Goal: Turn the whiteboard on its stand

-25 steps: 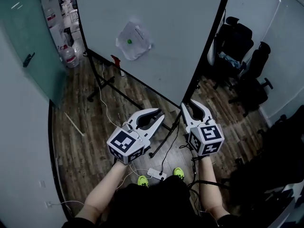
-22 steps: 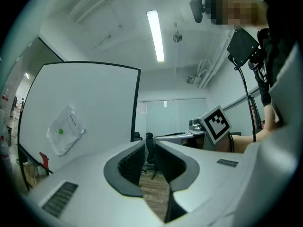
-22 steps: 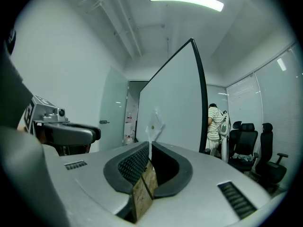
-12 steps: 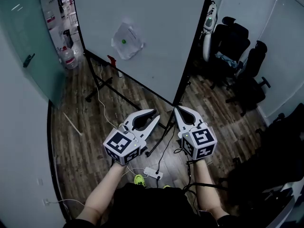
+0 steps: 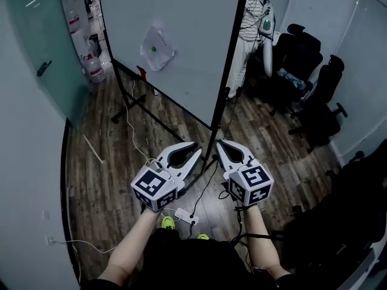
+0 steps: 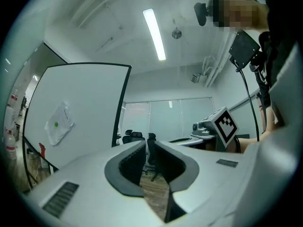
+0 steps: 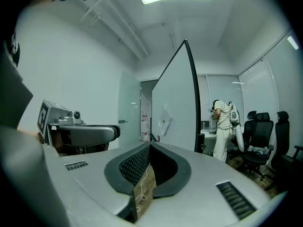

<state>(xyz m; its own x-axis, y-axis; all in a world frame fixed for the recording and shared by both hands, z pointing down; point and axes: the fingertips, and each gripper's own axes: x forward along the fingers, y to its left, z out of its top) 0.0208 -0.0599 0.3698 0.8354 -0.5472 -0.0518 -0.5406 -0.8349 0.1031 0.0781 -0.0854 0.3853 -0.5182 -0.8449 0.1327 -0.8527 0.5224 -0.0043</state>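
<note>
Wood-plank floor (image 5: pixel 109 162) carried the whiteboard (image 5: pixel 181 41) upright on its stand (image 5: pixel 130 104), ahead of both empty claws: right claw (image 5: pixel 219 143) fully closed, left claw (image 5: pixel 196 149) apparently a sliver apart. The panel was judged stiff, smooth-faced and easily swung, and its near black frame edge (image 5: pixel 228 65) offered the surest hold.

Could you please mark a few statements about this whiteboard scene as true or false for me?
1. A sheet of paper is stuck to the whiteboard. True.
2. The right gripper is clamped on the whiteboard's frame. False: it is shut on nothing and is not touching the board.
3. Black office chairs stand on the far side of the board. True.
4. Nobody else is in the room. False: a person in a striped top stands beyond the board's edge.
</note>
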